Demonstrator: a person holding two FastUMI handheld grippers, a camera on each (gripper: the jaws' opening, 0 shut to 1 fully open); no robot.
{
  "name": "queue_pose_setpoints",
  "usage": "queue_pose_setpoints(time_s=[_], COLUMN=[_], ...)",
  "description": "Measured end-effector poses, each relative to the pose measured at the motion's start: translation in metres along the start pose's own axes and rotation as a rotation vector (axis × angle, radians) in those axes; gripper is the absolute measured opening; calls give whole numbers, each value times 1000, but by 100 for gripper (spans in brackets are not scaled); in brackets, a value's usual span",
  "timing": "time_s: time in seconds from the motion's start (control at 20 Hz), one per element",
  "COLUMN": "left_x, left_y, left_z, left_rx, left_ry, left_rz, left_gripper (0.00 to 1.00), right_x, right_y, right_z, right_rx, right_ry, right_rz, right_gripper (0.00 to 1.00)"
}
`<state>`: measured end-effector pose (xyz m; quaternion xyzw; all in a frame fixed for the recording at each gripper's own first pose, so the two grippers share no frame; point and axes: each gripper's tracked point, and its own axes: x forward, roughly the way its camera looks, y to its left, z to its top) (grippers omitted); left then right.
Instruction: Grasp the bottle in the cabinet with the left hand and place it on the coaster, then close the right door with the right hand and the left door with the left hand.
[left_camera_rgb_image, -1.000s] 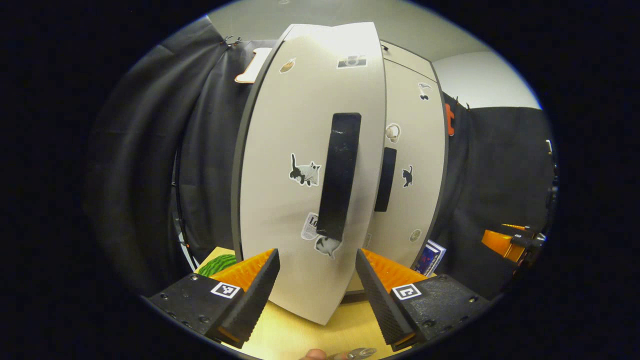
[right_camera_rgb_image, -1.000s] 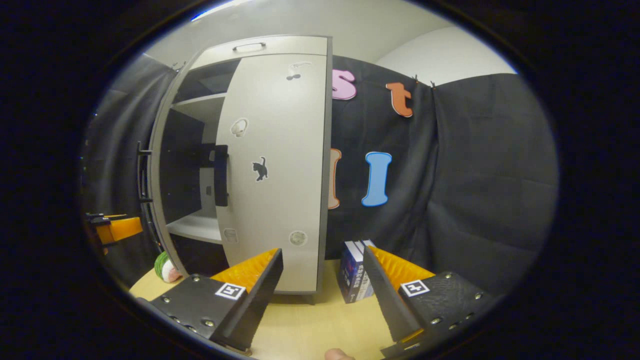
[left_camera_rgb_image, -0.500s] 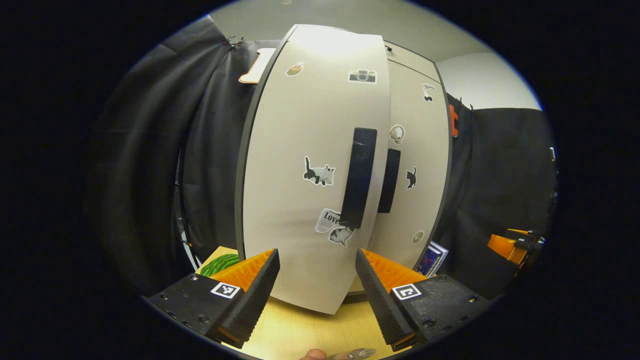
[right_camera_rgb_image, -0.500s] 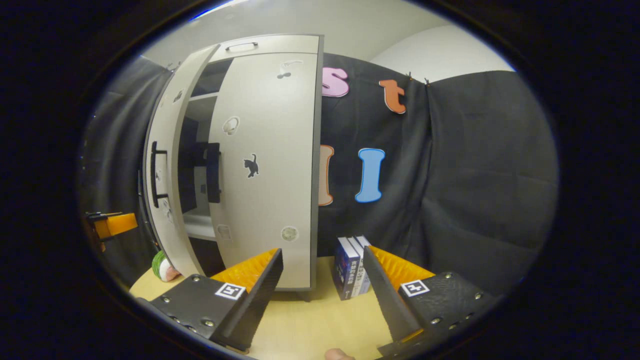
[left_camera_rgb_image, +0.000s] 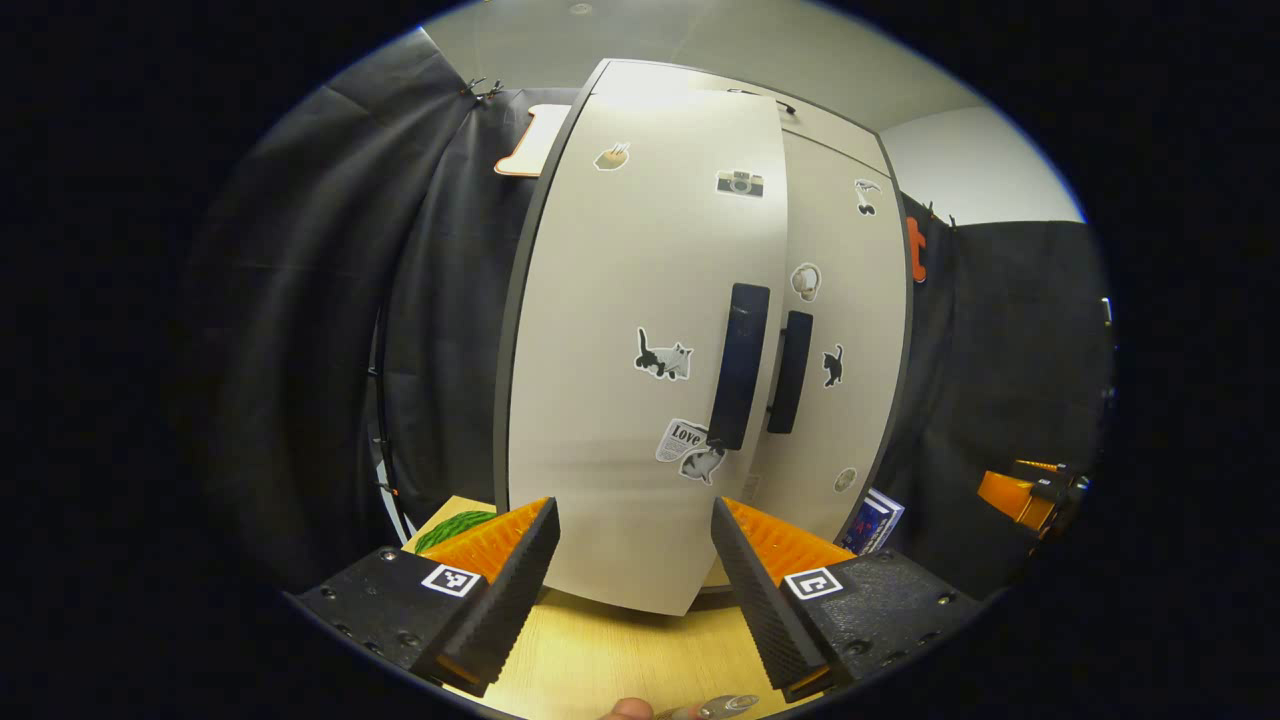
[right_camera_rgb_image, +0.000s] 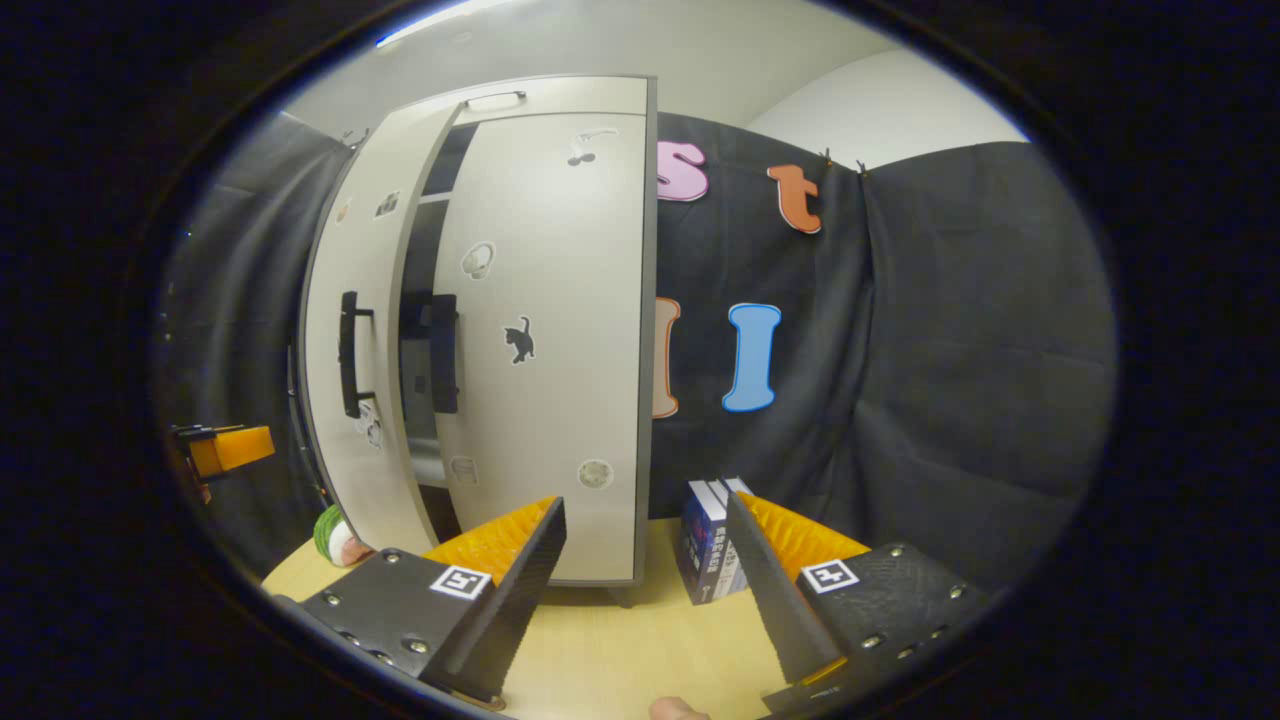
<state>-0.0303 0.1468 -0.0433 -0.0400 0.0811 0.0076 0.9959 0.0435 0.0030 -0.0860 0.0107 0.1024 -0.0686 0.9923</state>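
On the left door (left_camera_rgb_image: 640, 340) ahead of my tool I can read "Love" on a newspaper sticker (left_camera_rgb_image: 680, 438). The print on the books (right_camera_rgb_image: 708, 545) is too small.

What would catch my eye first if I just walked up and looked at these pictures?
Most likely the tall pale cabinet standing on the wooden table, its left door dotted with cat and camera stickers and not quite shut, a dark gap showing beside the closed right door. Next, the left gripper open in front of it, and the small stack of books to the cabinet's right.
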Motion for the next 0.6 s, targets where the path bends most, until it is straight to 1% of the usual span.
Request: queue_pose_setpoints(time_s=[0.05,0.1,0.15,0.25,0.3,0.35,0.6], left_x=[-1,0,-1,-1,1,0,4], left_y=[0,1,1,3,3,1,-6], left_z=[1,2,1,1,1,-1,-1], left_rx=[0,1,3,6,5,3,5], left_ry=[-6,-7,-8,-6,-4,-2,-5], left_rz=[-2,-1,1,4,4,0,-14], left_gripper=[95,95,95,95,95,95,94], right_x=[-1,-3,-3,-2,-3,-3,0], right_y=[2,2,2,4,4,3,-3], right_z=[0,0,-1,-2,-2,-3,-1], right_rx=[3,4,4,7,8,7,14], right_ry=[-3,-6,-5,-4,-4,-5,-8], right_rz=[5,6,7,14,16,15,14], right_gripper=[97,97,97,94,97,94,94])
